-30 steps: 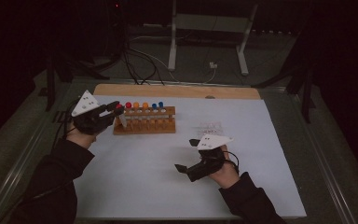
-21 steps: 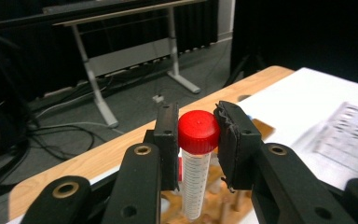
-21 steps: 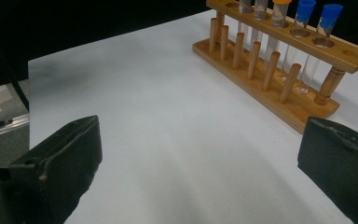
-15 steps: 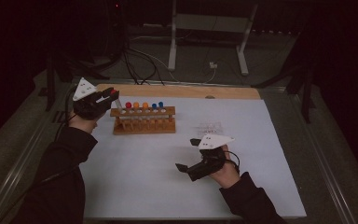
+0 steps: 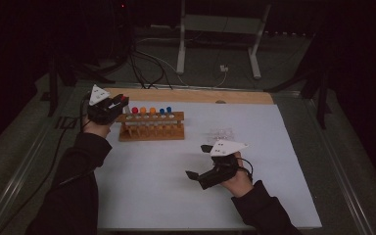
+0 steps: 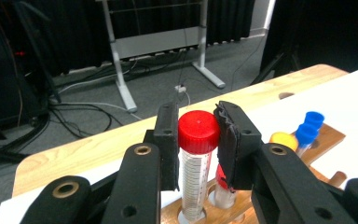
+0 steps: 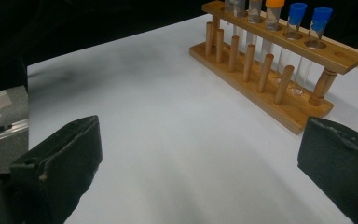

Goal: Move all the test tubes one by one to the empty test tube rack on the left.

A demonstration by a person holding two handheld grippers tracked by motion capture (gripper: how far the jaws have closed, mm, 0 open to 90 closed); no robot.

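A white mat (image 5: 176, 196) covers the table (image 5: 191, 95), whose wooden edge shows along the far side. Toward the mat's far left stands a wooden rack (image 5: 152, 132) of capped tubes: red, orange and blue. The right gripper (image 5: 199, 161) rests low on the mat's near right, well apart from the rack, its jaws spread wide with nothing between them. The left gripper (image 5: 123, 102) sits at the rack's left end; in the left gripper view its pads are clenched on the cap of a red tube (image 6: 196, 163), which stands upright with its lower part in the rack's end hole. Beyond it another red tube, then orange and blue ones
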